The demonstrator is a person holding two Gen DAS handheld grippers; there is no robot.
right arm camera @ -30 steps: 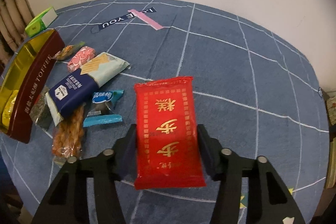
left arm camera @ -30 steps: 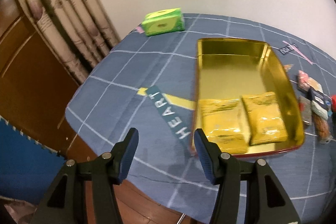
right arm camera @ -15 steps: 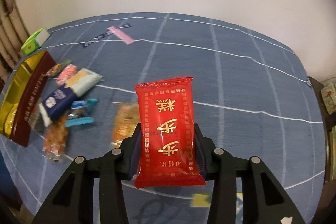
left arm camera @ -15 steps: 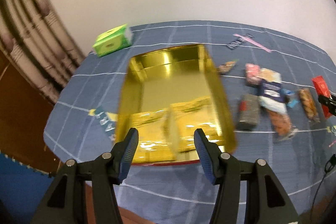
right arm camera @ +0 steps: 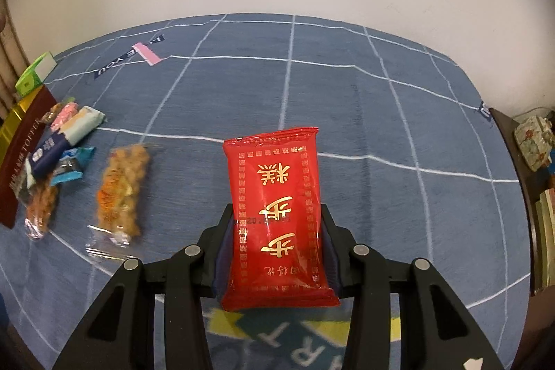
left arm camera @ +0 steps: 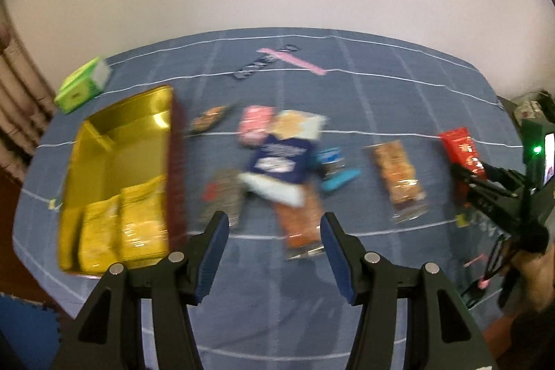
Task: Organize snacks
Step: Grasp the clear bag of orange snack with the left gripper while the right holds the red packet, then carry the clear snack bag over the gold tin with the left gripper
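Motion-blurred snack pile and gold tin; print unreadable.

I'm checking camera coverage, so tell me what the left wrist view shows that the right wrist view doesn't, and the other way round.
Only the left wrist view shows the inside of the gold tin with its yellow packets, the open left gripper holding nothing, and the right gripper from outside.

Only the right wrist view shows the gold characters on the red packet clearly, with the pads closed on its sides, plus a floral box off the table's right edge.

Both show the green box, the loose snack pile, the peanut brittle bar and the blue tablecloth.
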